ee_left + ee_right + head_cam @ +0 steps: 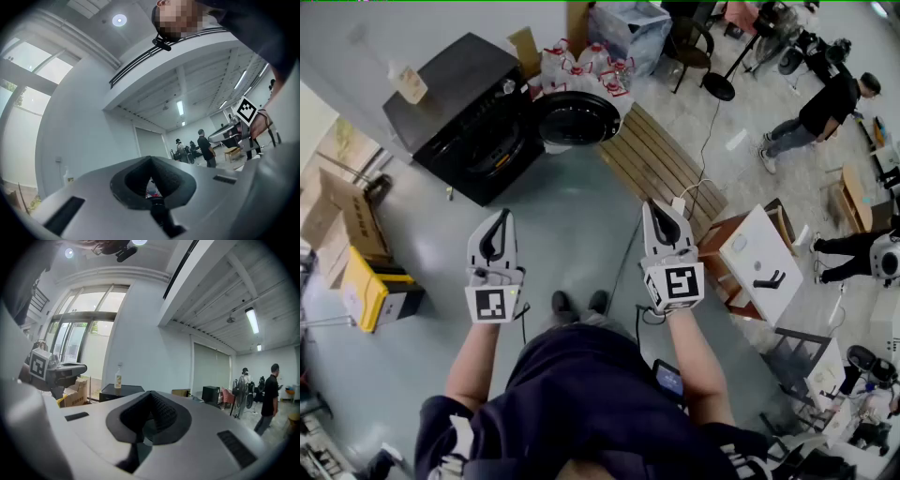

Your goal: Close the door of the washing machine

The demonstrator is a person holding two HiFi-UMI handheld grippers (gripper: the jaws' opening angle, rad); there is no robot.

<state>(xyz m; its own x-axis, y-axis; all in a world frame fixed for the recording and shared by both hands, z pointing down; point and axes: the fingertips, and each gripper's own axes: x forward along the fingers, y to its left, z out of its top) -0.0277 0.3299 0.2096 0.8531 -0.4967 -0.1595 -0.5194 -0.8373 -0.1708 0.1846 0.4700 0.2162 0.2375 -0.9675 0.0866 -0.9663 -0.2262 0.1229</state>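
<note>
Two claws (501, 217) (656, 208), one washing machine (455, 89), one door (577, 118)

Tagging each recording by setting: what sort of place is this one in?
Likely an open workshop or lab hall, not a home: the washing machine sits on a bare floor, door open, with cardboard boxes nearby and other people among worktables.

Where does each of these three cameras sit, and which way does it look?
Head view: on the person's head, looking steeply down at washing machine, its open door, both arms, left gripper, right gripper.
Left gripper view: on the left gripper, facing distant bystanders; right gripper at right.
Right gripper view: on the right gripper, facing the windows; left gripper at left.
Shared: washing machine, in head and right gripper views.
</note>
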